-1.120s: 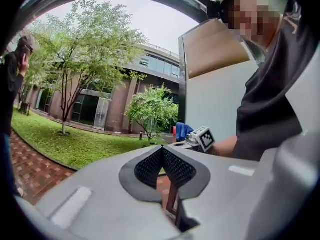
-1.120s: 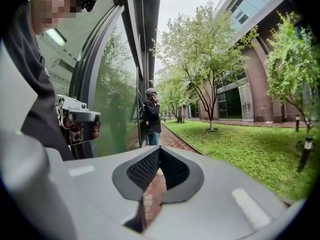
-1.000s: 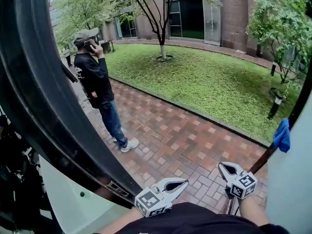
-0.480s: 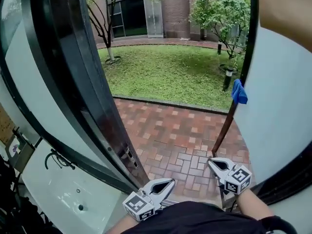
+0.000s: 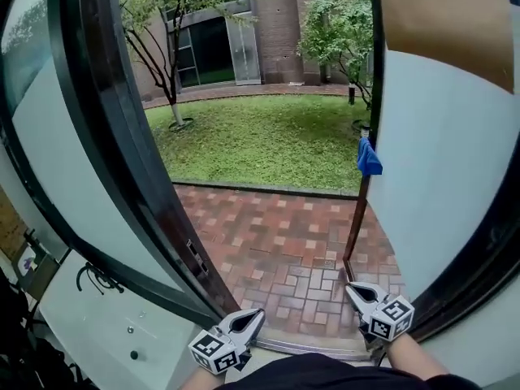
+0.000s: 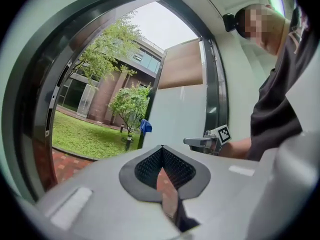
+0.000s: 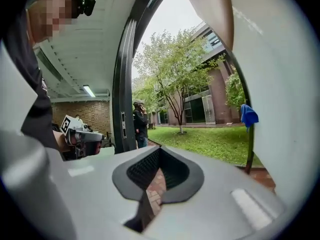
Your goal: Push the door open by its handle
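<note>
The door, dark-framed with frosted glass, stands swung open at the left of the head view. Its black lever handle shows low on the panel, and a lock plate sits on its edge. My left gripper is shut and empty, just right of the door's bottom edge and apart from the handle. My right gripper is also shut and empty, low at the right by the doorway's other side. Each gripper view shows closed jaws, left and right, with nothing between them.
Beyond the threshold lie a red brick path and a lawn with trees. A pole with a blue cloth leans against the right frosted panel. A person stands outside on the path.
The head view has swung, so the doorway now sits in the middle and the person outside has left it. Both grippers sit lower in the frame, still shut.
</note>
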`<state>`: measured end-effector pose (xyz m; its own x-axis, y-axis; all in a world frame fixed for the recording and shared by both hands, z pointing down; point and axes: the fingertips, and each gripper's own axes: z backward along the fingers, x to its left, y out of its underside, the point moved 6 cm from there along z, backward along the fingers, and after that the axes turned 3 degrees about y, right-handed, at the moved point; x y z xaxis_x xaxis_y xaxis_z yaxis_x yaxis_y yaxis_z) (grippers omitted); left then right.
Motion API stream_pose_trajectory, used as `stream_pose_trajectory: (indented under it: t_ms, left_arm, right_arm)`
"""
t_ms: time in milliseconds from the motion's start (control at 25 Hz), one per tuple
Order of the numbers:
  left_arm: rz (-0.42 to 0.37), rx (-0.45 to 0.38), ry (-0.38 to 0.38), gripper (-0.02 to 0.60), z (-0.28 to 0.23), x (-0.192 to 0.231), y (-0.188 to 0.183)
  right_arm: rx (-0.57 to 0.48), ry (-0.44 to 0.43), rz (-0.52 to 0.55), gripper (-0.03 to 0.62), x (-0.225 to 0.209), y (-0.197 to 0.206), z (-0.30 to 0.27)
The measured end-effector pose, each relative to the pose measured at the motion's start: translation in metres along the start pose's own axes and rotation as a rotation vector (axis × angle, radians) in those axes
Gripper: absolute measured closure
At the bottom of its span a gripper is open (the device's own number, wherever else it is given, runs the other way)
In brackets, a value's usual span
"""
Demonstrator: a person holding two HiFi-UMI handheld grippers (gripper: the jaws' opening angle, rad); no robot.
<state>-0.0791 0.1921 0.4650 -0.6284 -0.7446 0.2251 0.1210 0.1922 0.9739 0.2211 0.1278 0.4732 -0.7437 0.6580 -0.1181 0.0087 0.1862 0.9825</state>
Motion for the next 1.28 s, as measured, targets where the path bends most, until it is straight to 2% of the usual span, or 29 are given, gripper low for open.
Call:
stream_pose_trajectory:
  t_ms: [120,280,480,640,800,920,1280]
  left_arm:
    - [0.035,0.007,-0.035,0.581,0.004,-0.029,0.015]
    - [0.06,-0.017,-0.027,0.581,-0.001,-0.056,0.027]
    - [0.041,-0.011,0.006,0.581,0.008,-0.058,0.022]
    - [0.032,0.001,0.061,0.581,0.018,-0.044,0.012]
    - [0.001,0.014,0.083,0.581,0.038,-0.032,0.011]
    - [0.003,0.017,0.099,0.581,0.049,-0.024,0.011]
    - [-0.01,0.021,0.141,0.581,0.044,-0.03,0.016]
  right_arm:
    - [0.022,-0.007,-0.028,0.594,0.0,0.02,0.042]
    - [0.069,0.01,-0.036,0.594,-0.004,0.04,0.085]
    - [0.05,0.072,-0.029,0.594,0.007,0.039,0.111]
    - [0.019,0.145,-0.051,0.594,0.019,0.033,0.108]
    - [0.031,0.138,-0.032,0.594,0.053,0.045,0.089]
    - [0.004,0.137,-0.027,0.594,0.067,0.036,0.079]
    - [0.014,0.179,-0.029,0.594,0.061,0.043,0.096]
